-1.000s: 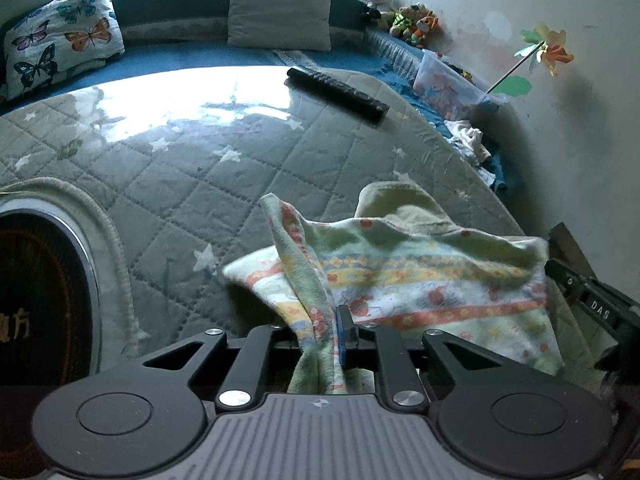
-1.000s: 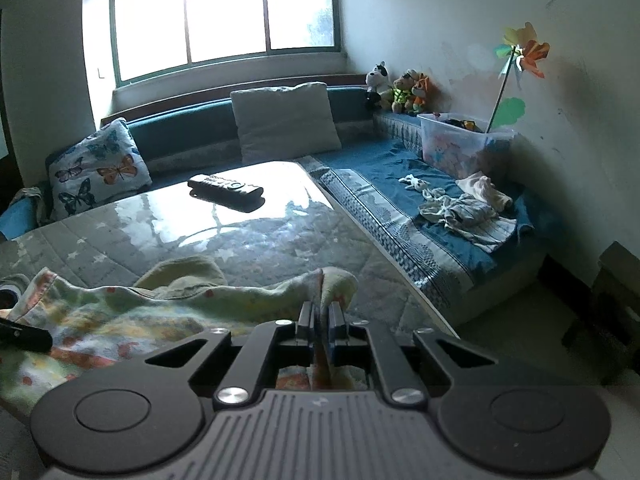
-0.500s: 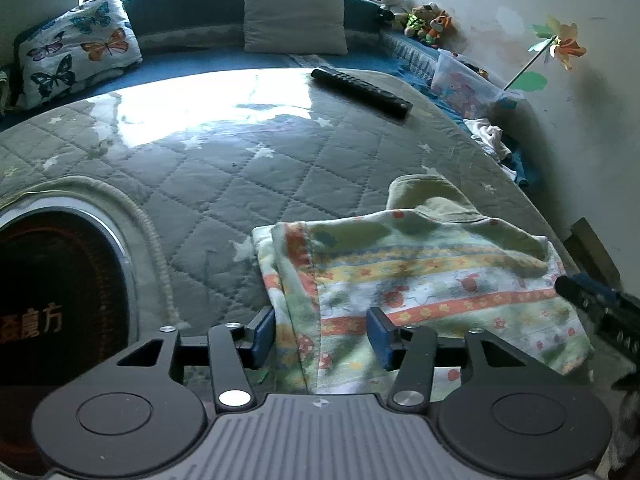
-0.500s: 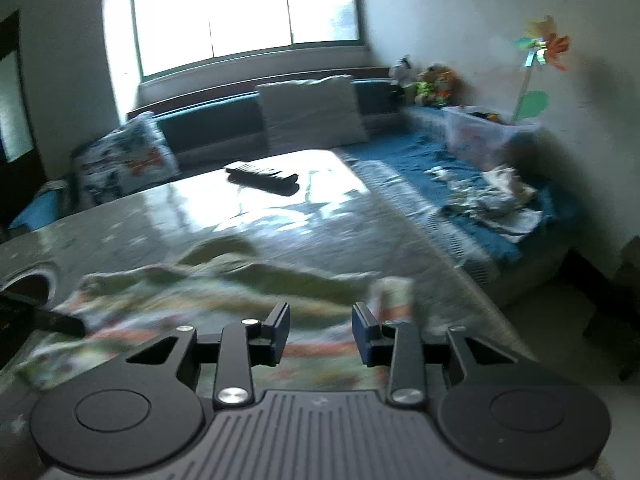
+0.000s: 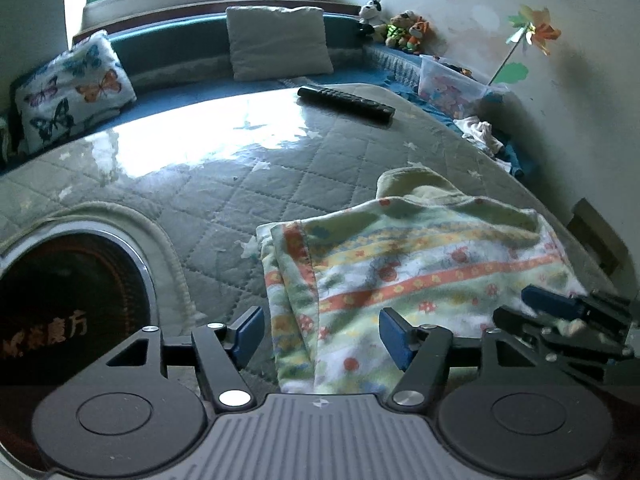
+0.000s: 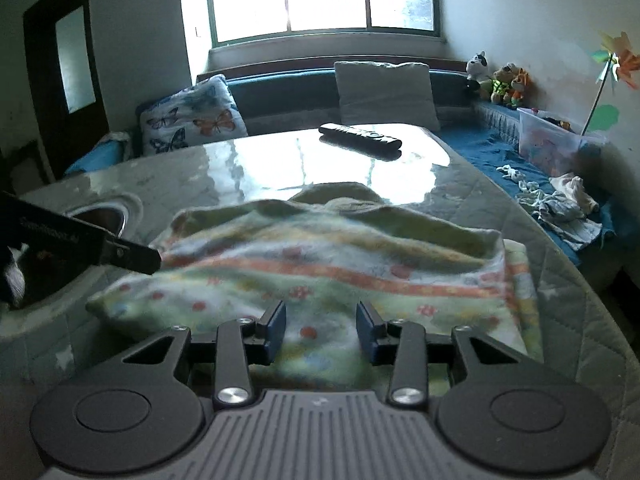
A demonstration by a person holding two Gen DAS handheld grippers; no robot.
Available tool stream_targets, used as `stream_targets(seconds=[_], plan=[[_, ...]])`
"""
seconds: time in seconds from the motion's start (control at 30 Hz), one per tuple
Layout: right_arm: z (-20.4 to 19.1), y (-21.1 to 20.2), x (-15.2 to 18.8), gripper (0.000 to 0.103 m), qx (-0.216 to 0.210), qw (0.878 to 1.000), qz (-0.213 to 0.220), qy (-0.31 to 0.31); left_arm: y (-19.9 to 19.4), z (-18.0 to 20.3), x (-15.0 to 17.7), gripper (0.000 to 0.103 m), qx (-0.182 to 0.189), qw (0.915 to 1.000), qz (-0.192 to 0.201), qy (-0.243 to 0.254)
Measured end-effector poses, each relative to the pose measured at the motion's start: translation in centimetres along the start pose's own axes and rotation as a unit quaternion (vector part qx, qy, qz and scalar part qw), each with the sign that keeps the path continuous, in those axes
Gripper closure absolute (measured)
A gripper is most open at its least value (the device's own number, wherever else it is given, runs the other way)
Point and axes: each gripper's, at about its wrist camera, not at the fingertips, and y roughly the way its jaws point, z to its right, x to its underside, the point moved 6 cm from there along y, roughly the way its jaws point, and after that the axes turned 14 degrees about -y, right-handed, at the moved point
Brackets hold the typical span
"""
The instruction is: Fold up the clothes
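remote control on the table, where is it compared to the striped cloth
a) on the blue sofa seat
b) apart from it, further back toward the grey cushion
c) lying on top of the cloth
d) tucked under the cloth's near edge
b: the remote control lies on the bare quilted table cover, well behind the striped cloth and not touching it, toward the grey cushion.

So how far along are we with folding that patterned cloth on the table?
One fold looks done: the patterned cloth lies doubled on the quilted table, layered edges at its left side. Nothing is in hand: the left gripper and right gripper have just been opening, and their pads stand clear of the fabric. Left to do: probably another fold, since the top edge is rumpled, and the clothes on the bench look unfolded.
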Motion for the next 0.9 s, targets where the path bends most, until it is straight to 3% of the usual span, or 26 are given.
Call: stream_targets(seconds=[0.43, 0.9], plan=[[-1.9, -1.6, 0.7, 0.062, 0.004, 1.0, 0.003, -0.013, -0.4, 0.2, 2.7, 0.034, -0.016, 0.999, 0.008, 0.042], [-2.9, -2.2, 0.7, 0.052, 0.013, 1.0, 0.006, -0.009, -1.5, -0.8, 3.5, 0.034, -0.012, 0.9994, 0.014, 0.029]])
